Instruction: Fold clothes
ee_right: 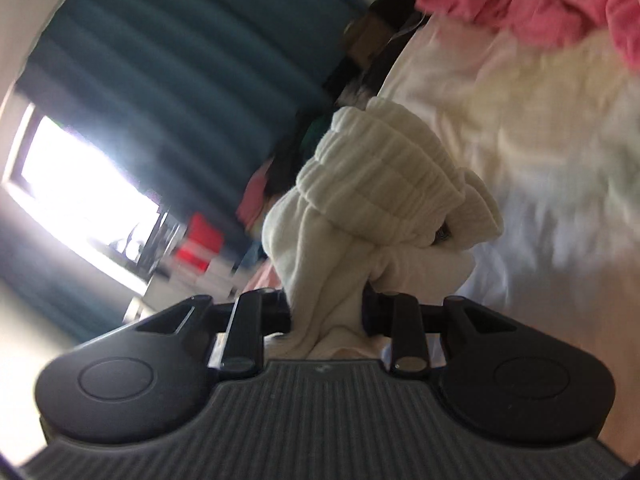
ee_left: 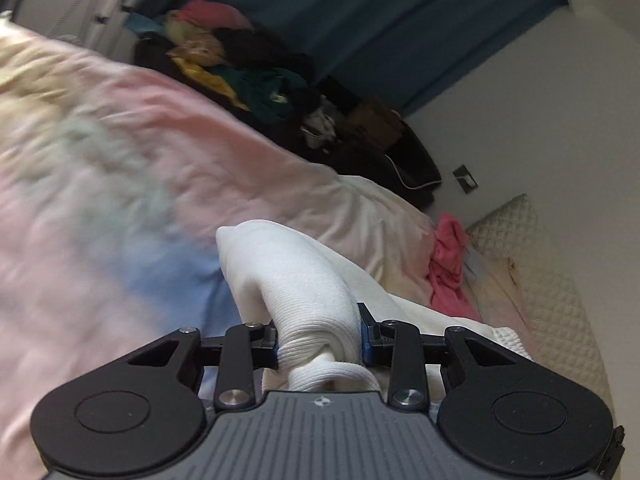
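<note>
Left wrist view: white knit garment pinched in both grippers, raised over the bed.

Bed cover (ee_left: pixel 120 184), pastel and blurred, fills the ground below and ahead of both cameras; a pink garment (ee_left: pixel 448 264) lies near its far edge, well apart from the work. White garment (ee_left: pixel 296 280) bunches up directly ahead of the left gripper (ee_left: pixel 320 344), whose jaws are clamped on a twisted fold of it. Right wrist view shows the ribbed end of the same garment (ee_right: pixel 380 184) rising ahead of the right gripper (ee_right: pixel 328 320), jaws likewise closed on cloth. Judgement: the garment's long axis probably runs between the two grips; neither hand is nearer, so spreading them apart should straighten it for laying flat.
</note>
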### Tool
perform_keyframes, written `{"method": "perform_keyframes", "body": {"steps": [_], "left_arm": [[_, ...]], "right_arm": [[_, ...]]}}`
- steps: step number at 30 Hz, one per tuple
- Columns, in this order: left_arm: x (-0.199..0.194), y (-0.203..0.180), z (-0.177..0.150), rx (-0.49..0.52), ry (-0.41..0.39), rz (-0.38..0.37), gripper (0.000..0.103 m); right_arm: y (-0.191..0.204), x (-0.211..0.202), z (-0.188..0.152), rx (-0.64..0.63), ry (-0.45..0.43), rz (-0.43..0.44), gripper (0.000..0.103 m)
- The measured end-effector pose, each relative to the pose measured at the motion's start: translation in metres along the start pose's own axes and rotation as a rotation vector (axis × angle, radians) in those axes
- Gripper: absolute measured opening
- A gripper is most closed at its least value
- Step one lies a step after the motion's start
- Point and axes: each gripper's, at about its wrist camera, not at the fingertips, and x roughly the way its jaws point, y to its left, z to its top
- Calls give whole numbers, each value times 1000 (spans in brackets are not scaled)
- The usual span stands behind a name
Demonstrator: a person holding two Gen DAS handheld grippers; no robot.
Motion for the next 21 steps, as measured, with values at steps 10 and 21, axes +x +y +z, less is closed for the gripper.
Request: {"method": "perform_keyframes", "body": {"steps": [10, 21], "left_arm": [[172, -3, 53, 108, 26, 62, 34], [196, 101, -37, 244, 62, 107, 38]], "right_arm": [[-48, 112, 57, 41, -53, -95, 31], [-143, 124, -39, 106, 86, -137, 35]]}}
